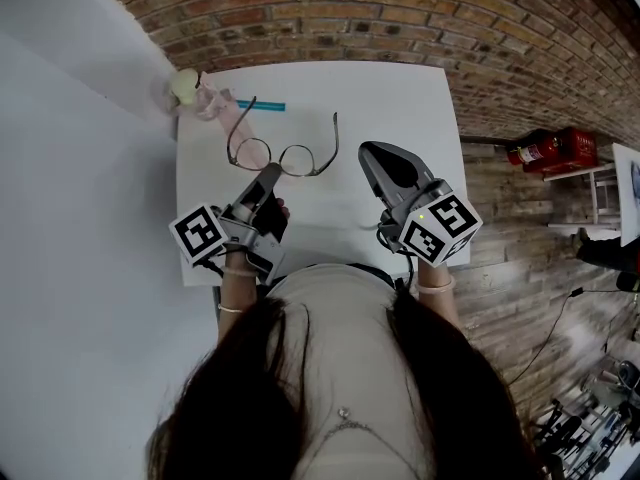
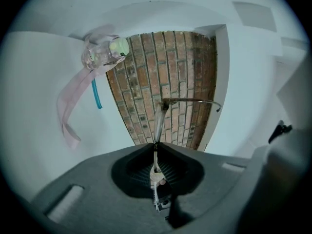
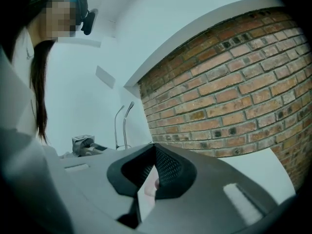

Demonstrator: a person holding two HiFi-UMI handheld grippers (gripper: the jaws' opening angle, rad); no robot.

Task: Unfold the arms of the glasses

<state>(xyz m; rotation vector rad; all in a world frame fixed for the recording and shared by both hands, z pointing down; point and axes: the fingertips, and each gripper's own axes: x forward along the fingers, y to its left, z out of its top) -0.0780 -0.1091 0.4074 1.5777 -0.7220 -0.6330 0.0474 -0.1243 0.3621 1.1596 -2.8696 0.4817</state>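
Observation:
The thin-rimmed glasses are at the middle of the white table, with both arms spread open and pointing toward the brick wall. My left gripper is shut on the rim by the left lens. In the left gripper view the rim rises straight out of the closed jaw tips, and one arm runs off to the right. My right gripper hovers just right of the glasses, shut and holding nothing. In the right gripper view the two arm ends stand to the left of the jaws.
A clear wrapped item with a pale ball and pink ribbon lies at the table's far left corner, with a teal stick beside it. A brick wall stands behind the table. Red objects sit on the floor to the right.

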